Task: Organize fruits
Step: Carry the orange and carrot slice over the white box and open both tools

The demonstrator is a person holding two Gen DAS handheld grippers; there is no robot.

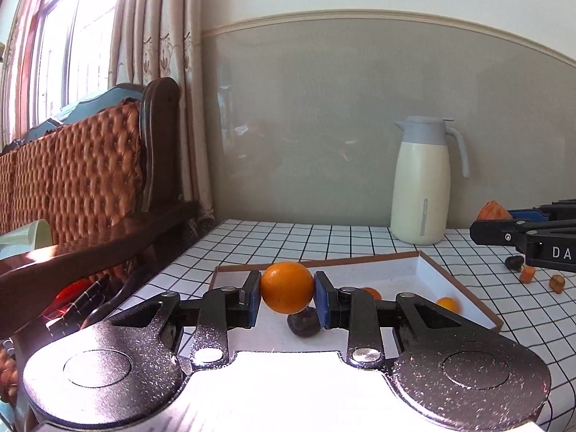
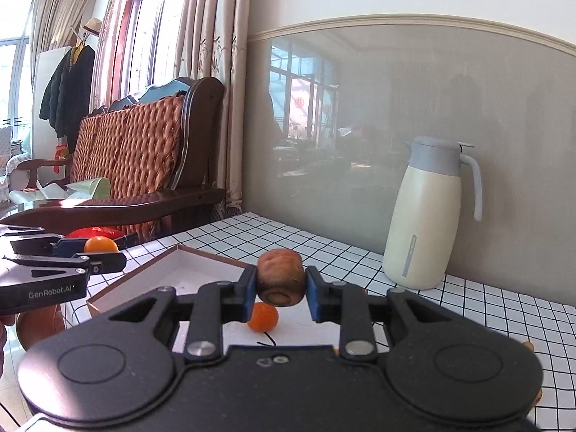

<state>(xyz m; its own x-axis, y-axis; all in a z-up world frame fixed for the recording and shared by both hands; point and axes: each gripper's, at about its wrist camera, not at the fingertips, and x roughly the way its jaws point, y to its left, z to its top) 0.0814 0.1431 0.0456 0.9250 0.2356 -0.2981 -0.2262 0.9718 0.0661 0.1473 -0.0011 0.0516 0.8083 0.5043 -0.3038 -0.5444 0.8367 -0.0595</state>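
My left gripper [image 1: 287,293] is shut on an orange [image 1: 287,287] and holds it above the white shallow box [image 1: 424,270]. In the box lie a dark brown fruit [image 1: 303,321] and two small orange fruits [image 1: 448,304]. My right gripper [image 2: 281,288] is shut on a brown wrinkled fruit [image 2: 280,280] above the box's edge [image 2: 201,253]; a small orange fruit [image 2: 263,316] lies below it. The right gripper also shows at the right of the left wrist view [image 1: 496,228], and the left gripper with its orange [image 2: 100,244] at the left of the right wrist view.
A cream thermos jug [image 1: 423,180] stands at the back of the checked tablecloth [image 1: 288,237], against the grey wall. Small fruit pieces [image 1: 527,274] lie on the cloth right of the box. A wooden wicker sofa [image 1: 90,180] stands left of the table.
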